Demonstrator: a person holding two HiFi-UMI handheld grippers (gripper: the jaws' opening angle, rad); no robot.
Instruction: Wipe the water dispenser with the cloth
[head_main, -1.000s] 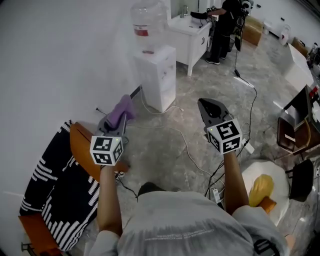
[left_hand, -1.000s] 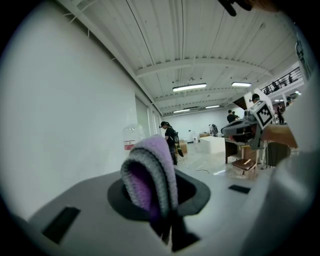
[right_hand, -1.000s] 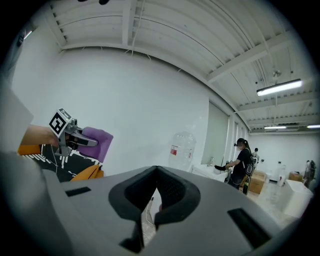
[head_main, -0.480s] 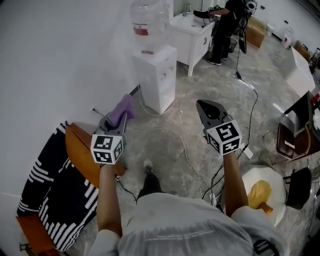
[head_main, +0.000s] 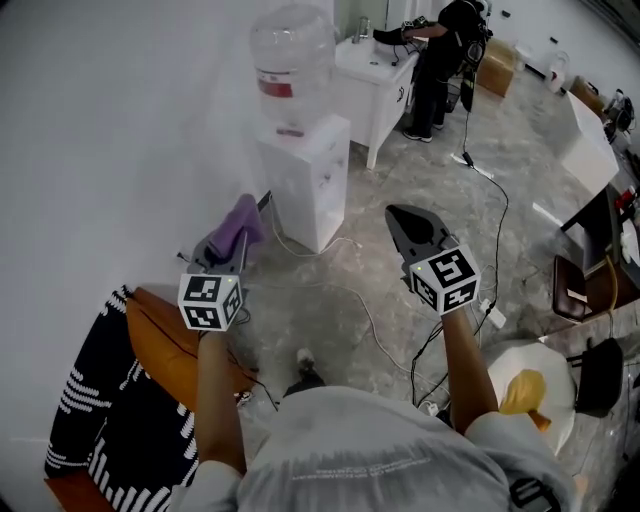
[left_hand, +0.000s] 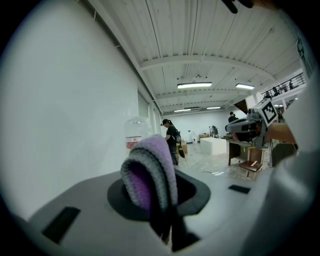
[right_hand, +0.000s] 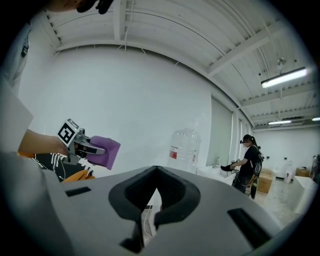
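Note:
The water dispenser (head_main: 305, 175) is a white cabinet against the wall, topped by a clear bottle (head_main: 292, 65) with a red label. My left gripper (head_main: 230, 243) is shut on a folded purple cloth (head_main: 239, 222), held in the air just left of the dispenser's lower half and apart from it. In the left gripper view the cloth (left_hand: 150, 172) sticks up between the jaws, with the bottle (left_hand: 136, 132) behind it. My right gripper (head_main: 410, 222) hangs to the dispenser's right, shut and holding nothing. The right gripper view shows the bottle (right_hand: 185, 147) and the cloth (right_hand: 104, 151).
An orange chair (head_main: 170, 350) draped with a black-and-white striped fabric (head_main: 95, 400) stands at lower left. Cables (head_main: 370, 300) run across the marble floor. A person (head_main: 440, 50) stands at a white sink cabinet (head_main: 375, 70) behind the dispenser. A round white table (head_main: 535, 365) is at lower right.
The view has moved closer to the dispenser, which now looks larger. Both grippers have travelled forward with it; the cloth stays in the left gripper.

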